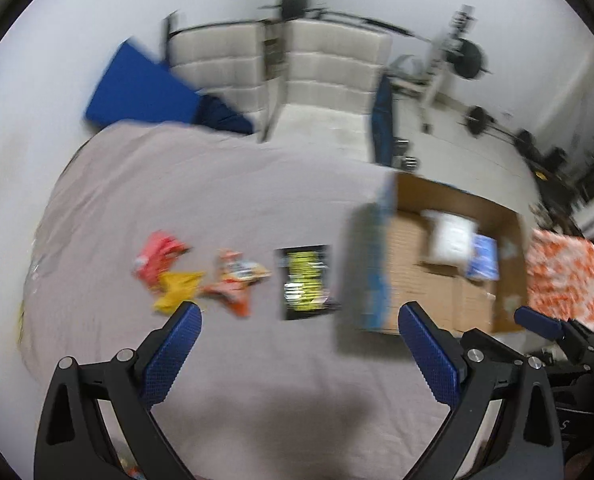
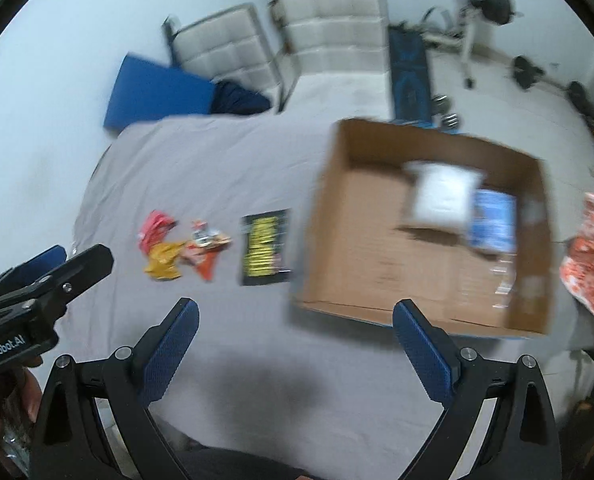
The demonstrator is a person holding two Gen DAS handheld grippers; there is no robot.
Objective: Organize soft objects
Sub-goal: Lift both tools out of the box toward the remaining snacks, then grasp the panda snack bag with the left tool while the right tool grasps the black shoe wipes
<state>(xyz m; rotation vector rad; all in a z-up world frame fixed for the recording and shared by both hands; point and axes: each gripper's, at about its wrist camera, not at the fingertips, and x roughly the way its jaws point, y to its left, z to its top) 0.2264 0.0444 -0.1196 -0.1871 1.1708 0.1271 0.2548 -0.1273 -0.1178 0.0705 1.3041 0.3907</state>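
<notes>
Cloth, cardboard and matt plastic

Ahead of the left hand-held gripper (image 1: 300, 312), a wrinkled matt cloth sheet (image 1: 217, 184) covers the bed; its black plastic arms carry blue textured pads (image 1: 173, 354) and shiny metal pins. Right of the right hand-held gripper (image 2: 295, 308) sits a dull brown cardboard box (image 2: 377, 256); the black-and-yellow packet (image 2: 265, 246) looks glossy.

Motion blur smears the cardboard box (image 1: 449, 280) and packets (image 1: 201, 276); their print is unreadable
</notes>
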